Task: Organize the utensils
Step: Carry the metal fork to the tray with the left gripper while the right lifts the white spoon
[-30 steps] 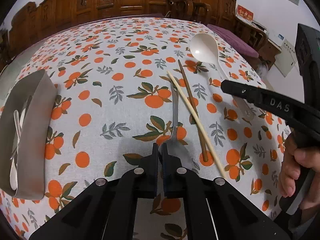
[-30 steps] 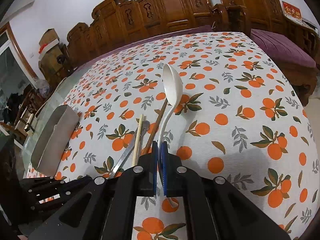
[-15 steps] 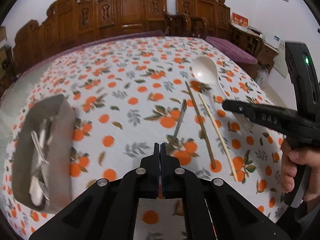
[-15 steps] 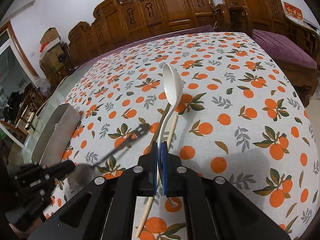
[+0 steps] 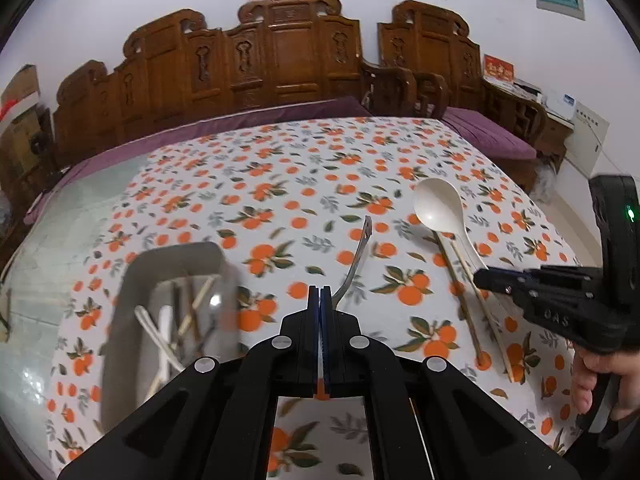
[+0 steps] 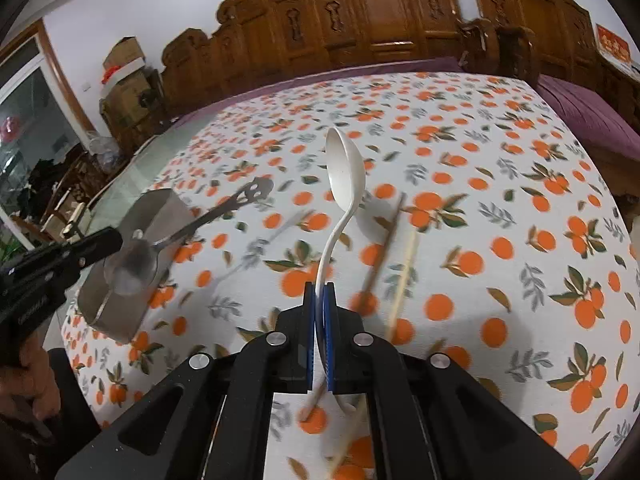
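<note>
My left gripper (image 5: 320, 290) is shut on a metal spoon (image 5: 357, 256), whose slotted handle sticks out ahead, in the air above the cloth. In the right wrist view the left gripper (image 6: 114, 240) holds that metal spoon (image 6: 192, 226) by its bowl end, just over the near end of the grey tray (image 6: 160, 208). My right gripper (image 6: 320, 286) is shut on the handle of a white spoon (image 6: 344, 168), bowl pointing away. The left wrist view shows the right gripper (image 5: 480, 276) and the white spoon (image 5: 436, 204) at the right. Two chopsticks (image 6: 384, 248) lie on the cloth.
The grey tray (image 5: 128, 292) at the left holds several utensils. An orange-print cloth (image 5: 280, 184) covers the table, with bare glass (image 5: 60, 232) at its left end. Carved wooden chairs (image 5: 280, 60) stand behind the table. A hand (image 5: 600, 384) holds the right gripper.
My left gripper lifted the metal spoon off the cloth and swung left, so the tray is now closer and more central. The right gripper drew the white spoon away from the chopsticks.
</note>
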`<action>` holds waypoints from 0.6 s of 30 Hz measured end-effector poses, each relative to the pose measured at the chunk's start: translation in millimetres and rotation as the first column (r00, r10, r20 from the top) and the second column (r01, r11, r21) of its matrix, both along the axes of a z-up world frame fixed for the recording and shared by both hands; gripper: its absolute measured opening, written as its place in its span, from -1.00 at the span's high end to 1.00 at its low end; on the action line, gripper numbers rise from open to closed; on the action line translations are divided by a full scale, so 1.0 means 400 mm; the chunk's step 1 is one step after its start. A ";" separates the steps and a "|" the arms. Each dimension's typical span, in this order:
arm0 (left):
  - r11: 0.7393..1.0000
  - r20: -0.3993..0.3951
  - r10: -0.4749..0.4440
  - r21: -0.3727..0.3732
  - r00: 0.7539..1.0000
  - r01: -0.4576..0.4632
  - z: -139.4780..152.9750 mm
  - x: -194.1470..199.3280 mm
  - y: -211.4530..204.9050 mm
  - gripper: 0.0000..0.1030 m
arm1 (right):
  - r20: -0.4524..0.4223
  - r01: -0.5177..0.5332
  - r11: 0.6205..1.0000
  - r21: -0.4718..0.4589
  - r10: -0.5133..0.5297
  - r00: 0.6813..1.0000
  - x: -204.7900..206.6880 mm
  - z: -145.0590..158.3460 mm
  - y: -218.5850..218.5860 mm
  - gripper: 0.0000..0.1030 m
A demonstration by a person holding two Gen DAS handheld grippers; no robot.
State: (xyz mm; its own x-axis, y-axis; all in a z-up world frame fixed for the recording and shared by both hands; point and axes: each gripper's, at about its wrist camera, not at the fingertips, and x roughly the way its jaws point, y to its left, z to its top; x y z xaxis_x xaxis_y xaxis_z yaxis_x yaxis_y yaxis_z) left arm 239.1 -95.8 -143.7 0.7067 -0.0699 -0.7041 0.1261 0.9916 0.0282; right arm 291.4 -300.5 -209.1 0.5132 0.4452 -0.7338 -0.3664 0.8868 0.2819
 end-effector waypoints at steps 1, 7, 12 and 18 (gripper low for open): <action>1.000 0.005 0.006 -0.001 1.000 -0.006 0.006 -0.001 0.011 1.00 | 0.006 -0.008 1.000 -0.003 0.008 1.000 -0.005 0.005 0.011 0.90; 0.999 0.025 0.043 -0.012 0.999 -0.043 0.043 -0.019 0.086 1.00 | 0.027 -0.040 0.999 -0.015 0.041 0.999 -0.031 0.033 0.072 0.90; 0.997 0.037 0.083 -0.014 0.996 -0.082 0.065 -0.044 0.165 1.00 | 0.046 -0.062 0.997 -0.036 0.063 0.997 -0.057 0.055 0.123 0.90; 0.992 0.032 0.129 -0.001 0.991 -0.129 0.058 -0.068 0.246 1.00 | 0.067 -0.105 0.993 -0.050 0.108 0.992 -0.091 0.076 0.185 0.90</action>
